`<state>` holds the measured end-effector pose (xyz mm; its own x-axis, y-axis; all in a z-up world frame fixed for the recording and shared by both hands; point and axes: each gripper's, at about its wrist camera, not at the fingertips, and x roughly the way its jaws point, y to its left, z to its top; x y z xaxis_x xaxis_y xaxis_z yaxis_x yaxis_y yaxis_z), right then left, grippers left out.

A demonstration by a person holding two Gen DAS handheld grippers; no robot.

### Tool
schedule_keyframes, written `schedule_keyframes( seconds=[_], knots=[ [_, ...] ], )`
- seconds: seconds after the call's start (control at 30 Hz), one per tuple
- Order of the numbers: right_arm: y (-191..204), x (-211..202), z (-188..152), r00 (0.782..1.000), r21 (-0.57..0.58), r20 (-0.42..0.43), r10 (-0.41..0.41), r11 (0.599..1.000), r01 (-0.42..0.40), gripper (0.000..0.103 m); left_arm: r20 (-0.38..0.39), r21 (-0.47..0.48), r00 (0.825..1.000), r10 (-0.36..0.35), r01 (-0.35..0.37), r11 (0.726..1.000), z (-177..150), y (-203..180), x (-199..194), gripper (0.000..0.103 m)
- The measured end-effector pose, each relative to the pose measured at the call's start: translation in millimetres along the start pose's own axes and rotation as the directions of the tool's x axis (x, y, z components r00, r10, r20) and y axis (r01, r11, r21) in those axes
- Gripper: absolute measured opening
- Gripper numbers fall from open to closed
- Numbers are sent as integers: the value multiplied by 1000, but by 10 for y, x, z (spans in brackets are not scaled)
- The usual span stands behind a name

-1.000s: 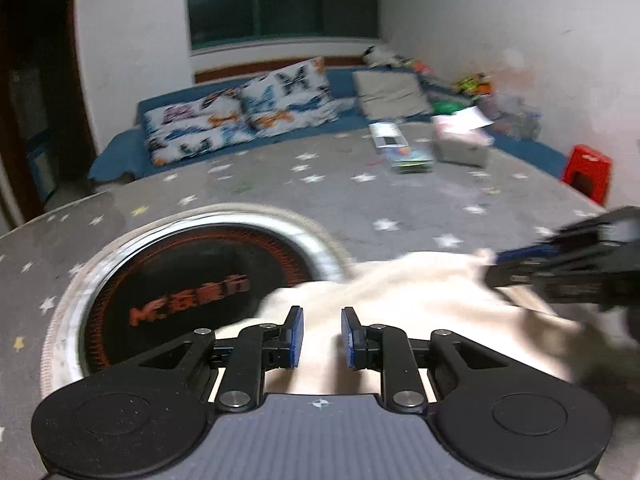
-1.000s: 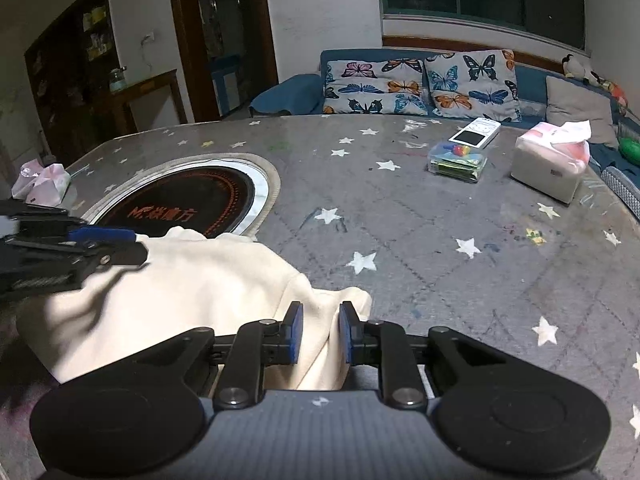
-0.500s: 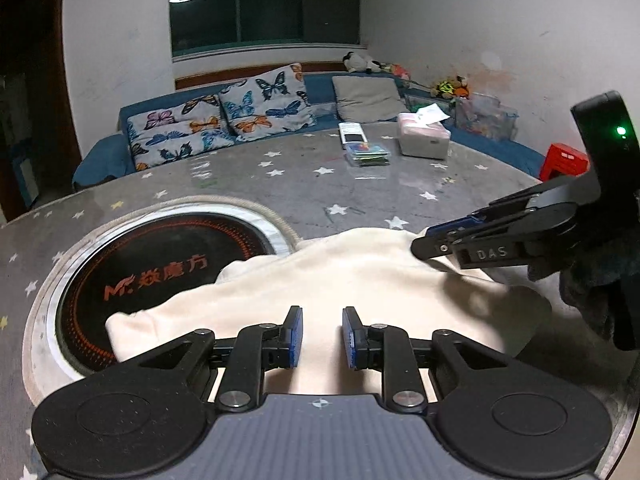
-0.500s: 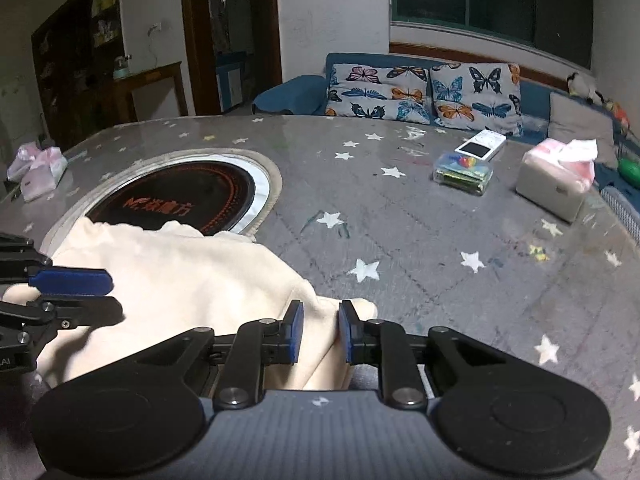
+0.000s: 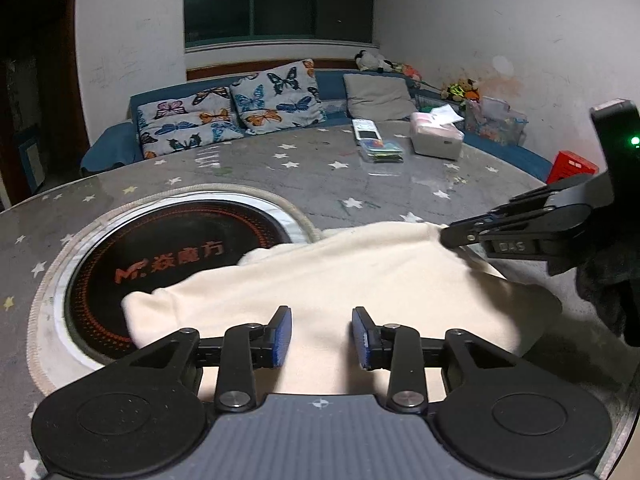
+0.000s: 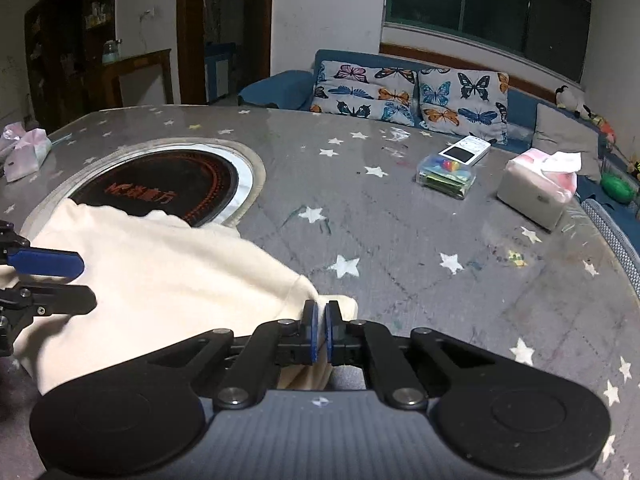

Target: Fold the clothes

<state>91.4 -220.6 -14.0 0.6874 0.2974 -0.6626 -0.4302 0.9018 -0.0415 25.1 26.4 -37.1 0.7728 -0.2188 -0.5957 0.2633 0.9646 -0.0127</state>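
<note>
A cream garment (image 5: 340, 280) lies folded on the grey star-patterned table (image 5: 320, 184), partly over the round black cooktop (image 5: 168, 256). My left gripper (image 5: 322, 336) is open just above the garment's near edge, holding nothing. My right gripper (image 6: 319, 330) is shut on the garment's right edge (image 6: 332, 308); in the left wrist view it shows at the right (image 5: 452, 236), pinching the cloth's far corner. The garment also shows in the right wrist view (image 6: 160, 272), with the left gripper's open fingers (image 6: 48, 264) at the left edge.
A tissue box (image 6: 536, 192), a clear plastic box (image 6: 446, 176) and a white device (image 6: 464, 150) sit on the far part of the table. A pink packet (image 6: 24, 152) lies at the left rim. A sofa with butterfly pillows (image 5: 240, 112) stands beyond.
My right gripper's fingers have closed on the garment's edge. My left gripper's fingers have opened wider. The garment has been drawn flatter across the table toward the cooktop.
</note>
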Motion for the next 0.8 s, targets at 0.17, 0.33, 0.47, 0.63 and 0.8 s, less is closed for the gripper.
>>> schedule_keyframes(
  seconds=[0.17, 0.33, 0.47, 0.63, 0.8],
  knots=[
    [28, -119, 93, 999, -10, 32, 14, 1000, -14, 6, 2, -66, 998, 65, -64, 996, 5, 267, -30, 36],
    [192, -100, 246, 992, -35, 60, 112, 993, -110, 6, -22, -131, 994, 111, -113, 985, -35, 523, -16, 36],
    [368, 82, 299, 984, -60, 36, 173, 984, -170, 6, -42, -161, 988, 150, -155, 975, -111, 675, -13, 36],
    [413, 292, 267, 985, -39, -2, 174, 984, -174, 6, -53, -170, 982, 182, -188, 967, -147, 778, -15, 38],
    [365, 224, 313, 987, -26, 9, 158, 987, -158, 6, -21, -172, 981, 195, -196, 965, -46, 794, -38, 35]
  ],
)
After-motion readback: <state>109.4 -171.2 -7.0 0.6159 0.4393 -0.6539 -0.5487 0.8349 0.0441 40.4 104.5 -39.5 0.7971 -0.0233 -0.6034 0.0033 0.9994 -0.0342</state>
